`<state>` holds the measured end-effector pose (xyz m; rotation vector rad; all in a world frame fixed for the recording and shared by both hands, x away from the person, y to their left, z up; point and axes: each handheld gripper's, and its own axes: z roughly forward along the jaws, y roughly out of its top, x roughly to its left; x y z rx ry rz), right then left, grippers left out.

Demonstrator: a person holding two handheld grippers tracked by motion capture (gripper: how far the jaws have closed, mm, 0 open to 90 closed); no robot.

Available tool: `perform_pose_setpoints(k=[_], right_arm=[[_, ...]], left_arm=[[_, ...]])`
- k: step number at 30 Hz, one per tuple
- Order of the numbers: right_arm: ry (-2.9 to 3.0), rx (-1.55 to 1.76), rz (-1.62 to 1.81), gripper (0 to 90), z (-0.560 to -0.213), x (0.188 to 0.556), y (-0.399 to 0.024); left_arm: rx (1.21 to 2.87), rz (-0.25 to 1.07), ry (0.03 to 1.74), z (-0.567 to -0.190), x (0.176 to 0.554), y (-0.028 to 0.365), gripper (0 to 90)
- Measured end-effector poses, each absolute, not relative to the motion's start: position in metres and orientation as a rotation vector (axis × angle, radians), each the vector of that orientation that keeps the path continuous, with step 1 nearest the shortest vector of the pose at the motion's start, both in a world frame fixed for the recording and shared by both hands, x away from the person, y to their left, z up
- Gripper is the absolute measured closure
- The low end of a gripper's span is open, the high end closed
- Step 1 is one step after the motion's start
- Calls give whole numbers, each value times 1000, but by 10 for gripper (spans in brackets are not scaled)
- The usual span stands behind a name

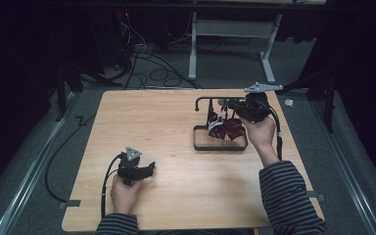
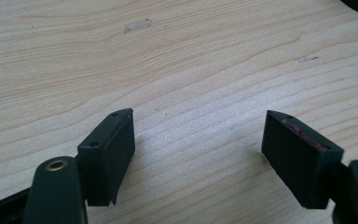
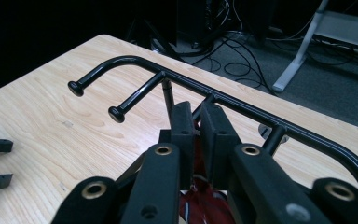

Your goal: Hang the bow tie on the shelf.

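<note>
Hanging looks half done: right hand-held gripper point(image 1: 232, 108) pinches maroon striped cloth point(image 1: 225, 127) at rack point(image 1: 210, 100); left hand-held gripper point(image 2: 198, 154) wide, empty, on bench point(image 1: 176, 122).

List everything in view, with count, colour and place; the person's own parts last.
table: one, light wood, centre of the high view
rack with pegs: one, black metal, right half of the table on a rectangular base
striped cloth: one, dark red and white, hanging at the rack over its base
desk frame: one, grey, on the floor beyond the table
cables: several, black, on the floor
left gripper: one, black, near left, jaws apart over bare wood
right gripper: one, black, at the rack, jaws nearly together around red cloth
sleeves: two, striped, bottom edge
</note>
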<state>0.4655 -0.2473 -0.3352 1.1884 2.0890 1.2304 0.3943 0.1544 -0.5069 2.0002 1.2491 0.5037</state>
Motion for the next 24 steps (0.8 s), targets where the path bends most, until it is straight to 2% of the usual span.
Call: perform_pose_setpoints(k=[14, 24], right_arm=[[2089, 1172, 1251, 725, -332, 449, -259], [2083, 1188, 1268, 703, -336, 441, -268]], left_arm=[[2001, 508, 1248, -507, 394, 154, 262], [1999, 510, 1248, -507, 394, 154, 262]])
